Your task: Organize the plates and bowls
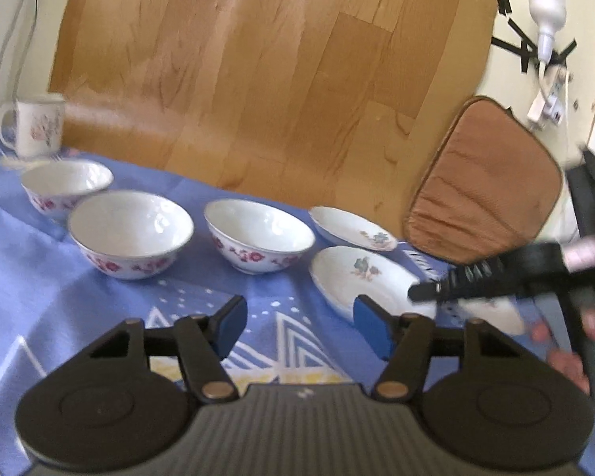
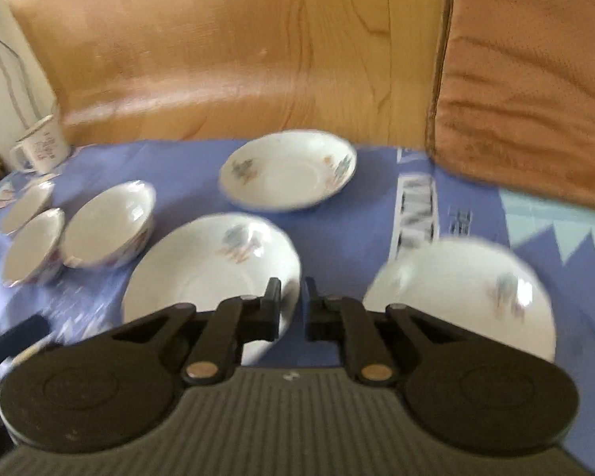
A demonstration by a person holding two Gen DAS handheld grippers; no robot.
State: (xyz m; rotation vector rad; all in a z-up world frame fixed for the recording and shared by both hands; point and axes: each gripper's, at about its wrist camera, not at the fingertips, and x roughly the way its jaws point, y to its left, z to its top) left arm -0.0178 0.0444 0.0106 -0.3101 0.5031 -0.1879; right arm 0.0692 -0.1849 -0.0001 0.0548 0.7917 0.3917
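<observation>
Three white bowls with red flowers (image 1: 65,188) (image 1: 131,234) (image 1: 258,238) stand in a row on the blue cloth (image 1: 39,277). To their right lie flowered plates: a far plate (image 1: 353,228), a near plate (image 1: 361,277), and a third plate (image 1: 492,309) partly hidden behind my right gripper (image 1: 416,292). My left gripper (image 1: 301,325) hangs open above the cloth, nothing between its blue pads (image 1: 234,327). In the right wrist view my right gripper (image 2: 293,309) is all but shut, only a slit left, over the right rim of the middle plate (image 2: 210,273). I see nothing gripped.
A flowered mug (image 1: 33,125) stands at the far left corner. A wooden board (image 1: 258,79) rises behind the table. A brown cushion (image 1: 484,178) leans at the right. A person's hand (image 1: 567,357) holds the right gripper. Both views are blurred.
</observation>
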